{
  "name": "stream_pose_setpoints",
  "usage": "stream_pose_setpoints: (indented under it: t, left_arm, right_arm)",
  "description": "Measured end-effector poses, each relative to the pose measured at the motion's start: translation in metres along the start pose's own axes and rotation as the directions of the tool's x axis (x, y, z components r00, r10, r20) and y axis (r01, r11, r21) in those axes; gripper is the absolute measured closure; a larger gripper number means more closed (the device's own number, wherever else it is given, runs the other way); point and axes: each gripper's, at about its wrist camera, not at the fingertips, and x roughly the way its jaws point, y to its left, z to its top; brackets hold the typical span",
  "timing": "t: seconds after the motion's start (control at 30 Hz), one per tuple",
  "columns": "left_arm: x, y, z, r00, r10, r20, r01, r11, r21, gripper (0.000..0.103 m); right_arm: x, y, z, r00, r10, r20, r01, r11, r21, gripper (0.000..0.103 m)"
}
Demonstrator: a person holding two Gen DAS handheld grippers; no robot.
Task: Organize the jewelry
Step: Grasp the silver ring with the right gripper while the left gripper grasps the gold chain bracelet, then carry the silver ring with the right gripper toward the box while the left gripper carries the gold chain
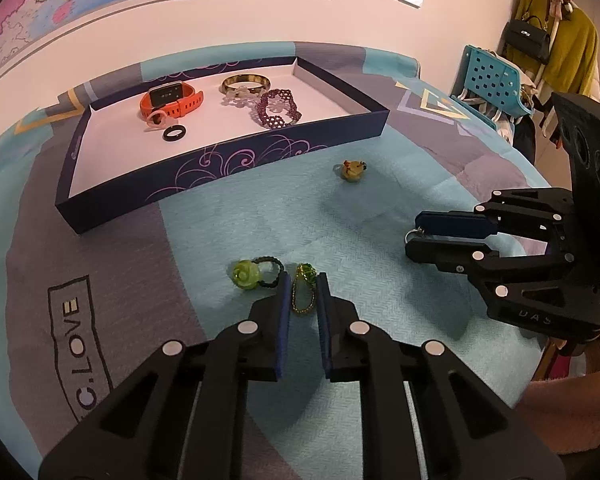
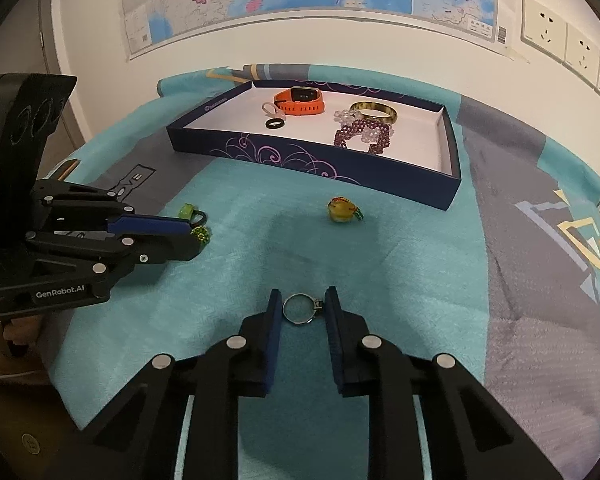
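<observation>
The left gripper has its jaws drawn close around a green beaded chain, which lies between the blue pads and looks pinched by them. Just left of its tip sits a green rose hair tie. Ahead of both grippers, a yellow duck charm rests on the teal blanket, with the navy tray beyond. The right gripper holds a silver ring between its narrowed jaws, both pads touching its rim.
</observation>
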Motion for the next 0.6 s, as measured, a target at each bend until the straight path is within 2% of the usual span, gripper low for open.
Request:
stream_pose_setpoints:
  t: [0.47, 0.6]
  left_arm:
    - [-0.016, 0.013, 0.005, 0.998, -0.052, 0.044, 0.055, 0.997, -0.060, 0.091]
    - [-0.026, 0.019, 0.011, 0.996, -0.061, 0.072, 0.066, 0.995, -0.076, 0.091]
  right_arm:
    - [-0.012, -0.017, 0.015, 0.989, 0.126, 0.075, -0.133, 0.985, 0.112, 0.083]
    - [-0.013, -0.019, 0.023, 0.989, 0.121, 0.090, -0.130, 0.986, 0.107, 0.083]
